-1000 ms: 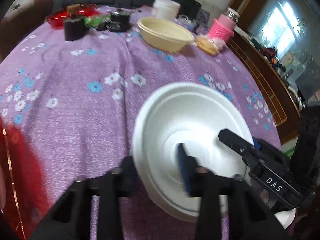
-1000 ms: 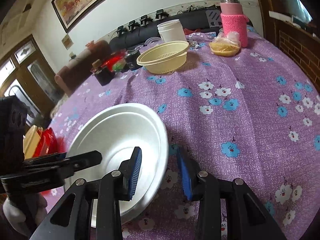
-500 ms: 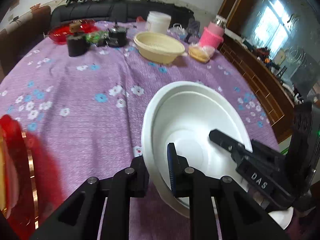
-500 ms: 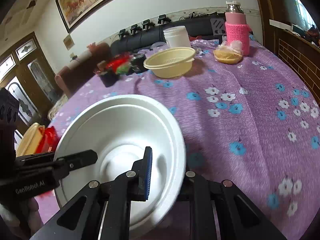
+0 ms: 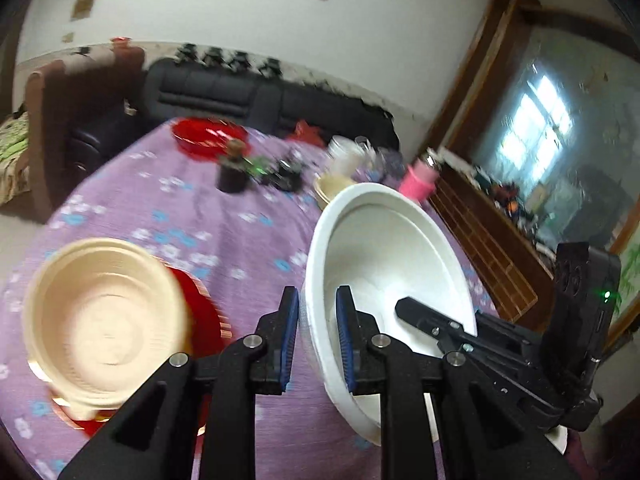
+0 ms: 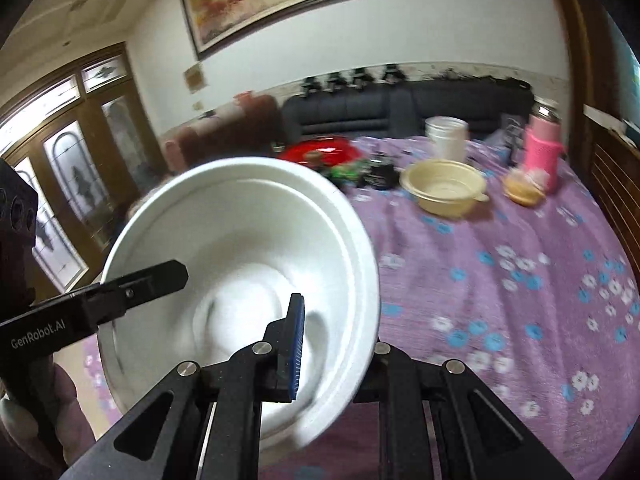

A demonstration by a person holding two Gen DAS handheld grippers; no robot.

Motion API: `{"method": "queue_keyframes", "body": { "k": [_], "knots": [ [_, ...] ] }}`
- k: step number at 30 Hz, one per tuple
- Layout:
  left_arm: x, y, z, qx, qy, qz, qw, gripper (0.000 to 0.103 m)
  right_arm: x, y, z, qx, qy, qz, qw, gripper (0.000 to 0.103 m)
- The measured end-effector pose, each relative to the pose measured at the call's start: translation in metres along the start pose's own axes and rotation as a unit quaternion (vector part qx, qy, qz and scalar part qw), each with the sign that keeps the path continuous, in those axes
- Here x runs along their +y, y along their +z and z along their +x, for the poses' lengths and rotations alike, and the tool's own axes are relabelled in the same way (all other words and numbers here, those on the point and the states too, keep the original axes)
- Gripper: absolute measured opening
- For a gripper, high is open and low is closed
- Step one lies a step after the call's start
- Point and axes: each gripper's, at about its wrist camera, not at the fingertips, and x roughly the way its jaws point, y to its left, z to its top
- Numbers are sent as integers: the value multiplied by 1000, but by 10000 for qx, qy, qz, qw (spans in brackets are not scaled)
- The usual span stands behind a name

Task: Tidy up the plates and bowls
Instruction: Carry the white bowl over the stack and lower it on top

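**White bowl lifted clear of the table, held from both sides**

Since a second ago the white bowl (image 5: 384, 264) has come up off the purple tablecloth (image 5: 224, 236) and now hangs tilted above it, with far more of the room in both views. Left gripper (image 5: 317, 334) is clamped tight on its near-left rim; right gripper (image 6: 334, 344), whose jaws closed in that second, pinches the opposite rim wall.

Judging by the table, sorting is partly done: a cream bowl (image 5: 100, 320) already sits on a red plate (image 5: 204, 316) at the left, while another cream bowl (image 6: 444, 188) waits at the far side.

Round, so no real long axis; its mouth faces up and towards the cameras, far rim higher
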Motion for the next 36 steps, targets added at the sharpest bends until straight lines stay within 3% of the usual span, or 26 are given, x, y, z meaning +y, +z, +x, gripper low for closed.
{"method": "queue_keyframes", "body": {
  "k": [10,15,20,22,26,32,36],
  "knots": [
    [84,22,-65,-380,1245,-343,9909,17,107,46,61,390,1016,-324,9935,18],
    [122,21,-54,-188,1639,-555,9847,17,143,46,102,703,1184,-490,9893,18],
    [144,13,-31,169,1907,-568,9799,18,145,36,135,963,1069,-486,9884,18],
    [148,12,-26,243,1991,-534,9782,24,143,31,145,1056,997,-490,9882,18],
    [148,9,-29,156,2149,-493,9753,51,136,27,153,1129,910,-456,9884,20],
    [147,9,-44,-103,2280,-389,9728,64,136,23,151,964,912,-492,9899,23],
    [146,6,-51,-145,2160,-453,9752,64,139,21,148,729,783,-642,9922,30]
  ]
}}
